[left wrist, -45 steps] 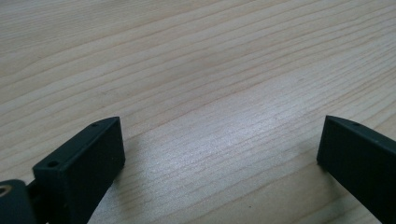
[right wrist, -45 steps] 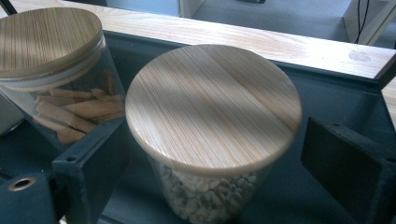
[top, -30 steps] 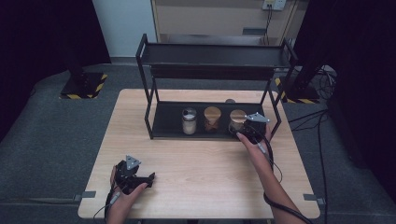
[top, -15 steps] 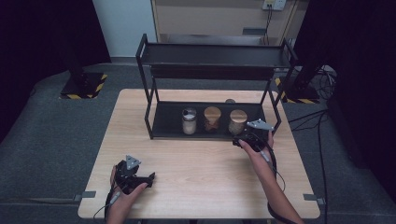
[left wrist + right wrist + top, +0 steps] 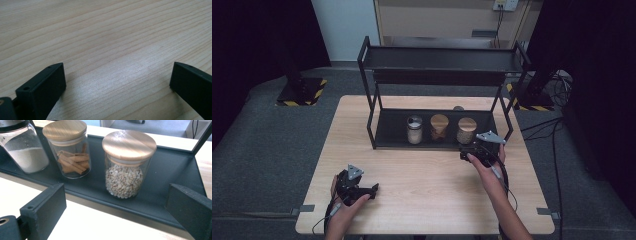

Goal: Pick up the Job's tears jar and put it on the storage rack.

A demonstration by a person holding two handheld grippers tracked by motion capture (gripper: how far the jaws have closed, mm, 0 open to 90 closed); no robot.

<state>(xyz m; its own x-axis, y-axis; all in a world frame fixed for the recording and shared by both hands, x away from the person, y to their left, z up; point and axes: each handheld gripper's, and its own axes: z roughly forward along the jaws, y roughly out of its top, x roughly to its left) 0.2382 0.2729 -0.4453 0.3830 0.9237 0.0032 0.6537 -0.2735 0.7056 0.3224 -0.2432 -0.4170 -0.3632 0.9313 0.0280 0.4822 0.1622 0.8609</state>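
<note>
here the right hand-held gripper [image 5: 469, 152] gapes empty before the seed jar [image 5: 128, 162]; the left hand-held gripper [image 5: 364, 191] rests released.

The left tool [image 5: 117, 82] hangs low over the bare wooden table [image 5: 105, 37], its jaws spread wide.

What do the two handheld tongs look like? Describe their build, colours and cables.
Both the left tongs and right tongs are black, each topped with a grey three-cornered plate. Their jaws are flat, matte black blocks with small holes near the base. A dark cable trails from each along the person's bare forearms.
</note>
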